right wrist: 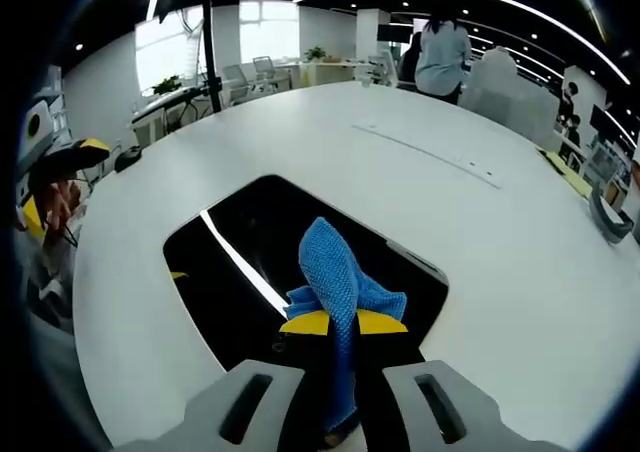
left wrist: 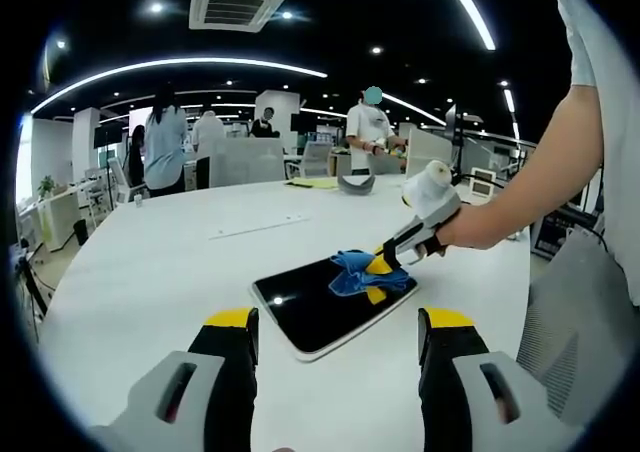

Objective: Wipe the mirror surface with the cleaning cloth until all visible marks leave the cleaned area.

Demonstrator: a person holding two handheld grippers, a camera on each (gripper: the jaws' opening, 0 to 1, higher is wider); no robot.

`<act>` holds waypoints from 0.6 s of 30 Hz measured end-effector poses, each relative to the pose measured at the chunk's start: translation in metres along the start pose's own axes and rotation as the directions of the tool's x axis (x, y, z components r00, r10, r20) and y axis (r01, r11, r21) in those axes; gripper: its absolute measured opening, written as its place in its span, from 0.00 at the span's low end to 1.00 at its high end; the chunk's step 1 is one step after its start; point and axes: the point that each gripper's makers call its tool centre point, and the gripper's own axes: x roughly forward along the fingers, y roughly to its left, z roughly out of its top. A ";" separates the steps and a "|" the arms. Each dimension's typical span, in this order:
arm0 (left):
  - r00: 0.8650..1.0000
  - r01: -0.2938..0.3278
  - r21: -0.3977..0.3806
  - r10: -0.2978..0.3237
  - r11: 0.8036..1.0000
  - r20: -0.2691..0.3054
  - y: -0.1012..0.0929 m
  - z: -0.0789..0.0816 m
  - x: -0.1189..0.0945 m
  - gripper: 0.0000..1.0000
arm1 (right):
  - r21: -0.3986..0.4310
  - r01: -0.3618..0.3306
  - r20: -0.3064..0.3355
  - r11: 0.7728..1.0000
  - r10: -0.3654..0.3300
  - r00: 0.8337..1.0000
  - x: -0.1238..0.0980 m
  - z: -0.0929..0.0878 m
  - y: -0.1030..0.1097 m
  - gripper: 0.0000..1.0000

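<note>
A flat dark mirror [left wrist: 300, 317] with a pale rim lies on the white table [left wrist: 150, 262]. A blue cleaning cloth [left wrist: 348, 272] rests bunched on its far right part. My right gripper [left wrist: 392, 257], held in a hand, is shut on that cloth and presses it to the glass. In the right gripper view the cloth [right wrist: 335, 267] sticks up between the yellow-tipped jaws of the right gripper [right wrist: 343, 324], over the mirror [right wrist: 255, 247]. My left gripper [left wrist: 338, 322] hovers open just short of the mirror's near edge, holding nothing. The left gripper [right wrist: 60, 177] also shows at that view's left edge.
A thin pale strip [left wrist: 258, 226] lies on the table beyond the mirror. A grey curved object [left wrist: 355, 184] and yellow sheets [left wrist: 312, 182] sit at the far edge. Several people stand behind the table. A mesh chair [left wrist: 575, 317] stands at the right.
</note>
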 end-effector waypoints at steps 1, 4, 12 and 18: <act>1.000 0.000 0.000 0.000 1.000 0.000 0.000 0.000 0.000 0.64 | 0.000 -0.001 0.000 1.000 0.001 1.000 0.000 0.000 0.000 0.02; 1.000 0.001 0.000 -0.001 1.000 0.001 0.000 0.000 0.000 0.64 | -0.003 -0.003 0.000 1.000 0.003 1.000 0.001 0.001 0.002 0.02; 1.000 0.003 -0.001 -0.003 1.000 0.000 -0.001 -0.001 0.001 0.64 | 0.002 -0.004 0.003 1.000 0.004 1.000 0.003 0.003 0.005 0.02; 1.000 0.001 0.001 -0.001 1.000 -0.002 0.000 -0.002 0.001 0.64 | 0.001 -0.009 0.004 1.000 0.009 1.000 0.007 0.007 0.010 0.02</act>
